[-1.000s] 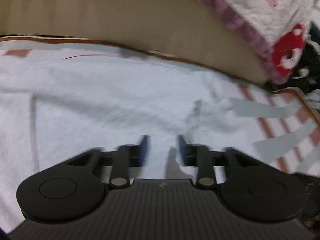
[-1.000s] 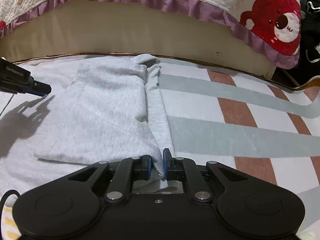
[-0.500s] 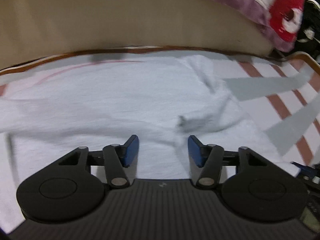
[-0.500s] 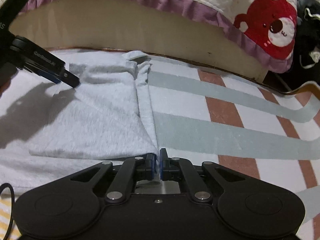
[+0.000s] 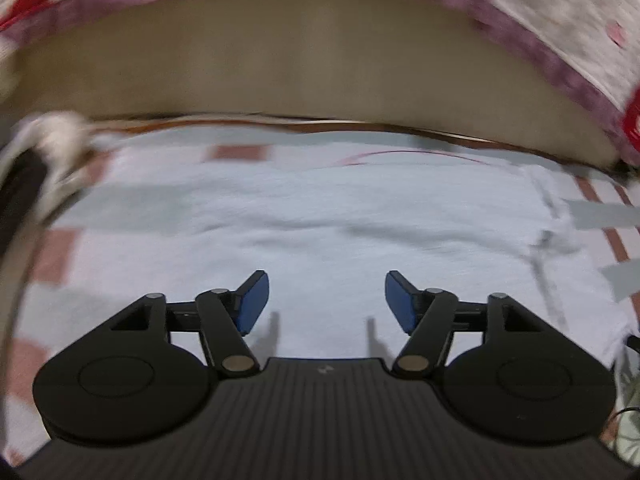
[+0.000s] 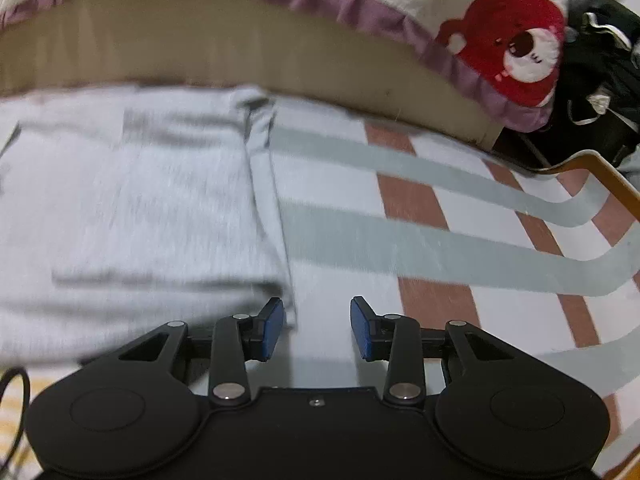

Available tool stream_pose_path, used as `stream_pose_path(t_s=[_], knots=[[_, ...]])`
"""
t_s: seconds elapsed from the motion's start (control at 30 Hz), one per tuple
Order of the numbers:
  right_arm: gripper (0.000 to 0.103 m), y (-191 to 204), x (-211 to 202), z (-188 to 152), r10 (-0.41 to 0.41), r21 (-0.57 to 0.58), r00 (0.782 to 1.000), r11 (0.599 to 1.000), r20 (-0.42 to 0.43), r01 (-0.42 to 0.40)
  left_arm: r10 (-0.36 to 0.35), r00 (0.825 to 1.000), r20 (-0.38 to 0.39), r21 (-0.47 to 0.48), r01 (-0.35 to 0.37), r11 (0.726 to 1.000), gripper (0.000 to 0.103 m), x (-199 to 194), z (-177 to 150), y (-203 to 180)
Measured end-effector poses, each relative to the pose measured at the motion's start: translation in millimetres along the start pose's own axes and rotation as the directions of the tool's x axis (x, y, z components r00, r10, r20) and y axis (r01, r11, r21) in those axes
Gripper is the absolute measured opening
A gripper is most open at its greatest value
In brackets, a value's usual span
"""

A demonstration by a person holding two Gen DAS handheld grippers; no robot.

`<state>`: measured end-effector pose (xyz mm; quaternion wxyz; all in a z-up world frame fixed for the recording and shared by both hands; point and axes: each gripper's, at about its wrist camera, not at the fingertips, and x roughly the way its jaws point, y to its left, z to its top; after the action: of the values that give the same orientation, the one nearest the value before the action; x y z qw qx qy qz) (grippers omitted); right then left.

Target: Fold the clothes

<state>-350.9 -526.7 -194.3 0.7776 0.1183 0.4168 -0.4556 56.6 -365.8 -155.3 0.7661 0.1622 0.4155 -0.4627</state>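
Observation:
A light grey garment (image 5: 312,216) lies spread flat on a striped mat (image 6: 420,248). In the right wrist view the garment (image 6: 132,208) has a flap folded over its body, and its right edge runs down toward my gripper. My left gripper (image 5: 326,300) hovers over the middle of the cloth, its jaws opening, with nothing between the blue pads. My right gripper (image 6: 317,328) sits at the garment's lower right corner, jaws opening, and the cloth edge lies just beside the left pad (image 6: 272,328), not pinched.
The mat has white, grey and reddish bands. Behind it stands a bed base (image 6: 200,48) with a quilted cover, a purple frill and a red bear print (image 6: 516,36). Dark bags (image 6: 600,80) lie at the far right. A wooden rim (image 6: 608,172) borders the mat.
My right gripper was pinched on the garment's edge and has let it go; the cloth now lies flat. My left gripper swung left over the garment and spread wider.

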Motion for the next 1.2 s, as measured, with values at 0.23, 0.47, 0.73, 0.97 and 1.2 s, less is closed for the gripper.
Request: stream_pose_path(t_s=[0.23,0.47,0.73,0.97,1.2], knots=[[0.04,-23.5,-48.1,13.7,0.136,0.457,0.975,0.866,0.174,-0.202,0.04,0.99,-0.133,-0.204,-0.067,0.977,0.067,5.6,-43.9,80.5],[0.041,112.1,-56.1,65.3,0.479,0.062,0.865,0.869,0.148,-0.491,-0.008,0.986,-0.169,-0.193,-0.025,0.981,0.067,2.2,-70.4,96.3],[0.049,262.0,-82.5,80.7,0.676,-0.471,0.736,0.647,-0.006,-0.599,-0.007,0.99,-0.144,0.059,0.016,0.998,0.062,21.1,-73.6,70.0],[0.054,331.7,-72.8,79.4,0.716,-0.6,0.693,0.519,-0.083,-0.609,-0.193,0.98,-0.048,-0.107,0.187,0.977,0.002,-8.0,-74.6,102.6],[0.057,352.0,-75.2,72.3,0.715,-0.628,0.689,0.484,-0.117,-0.609,-0.123,0.987,-0.105,-0.206,0.1,0.974,0.0,4.6,-80.4,131.7]])
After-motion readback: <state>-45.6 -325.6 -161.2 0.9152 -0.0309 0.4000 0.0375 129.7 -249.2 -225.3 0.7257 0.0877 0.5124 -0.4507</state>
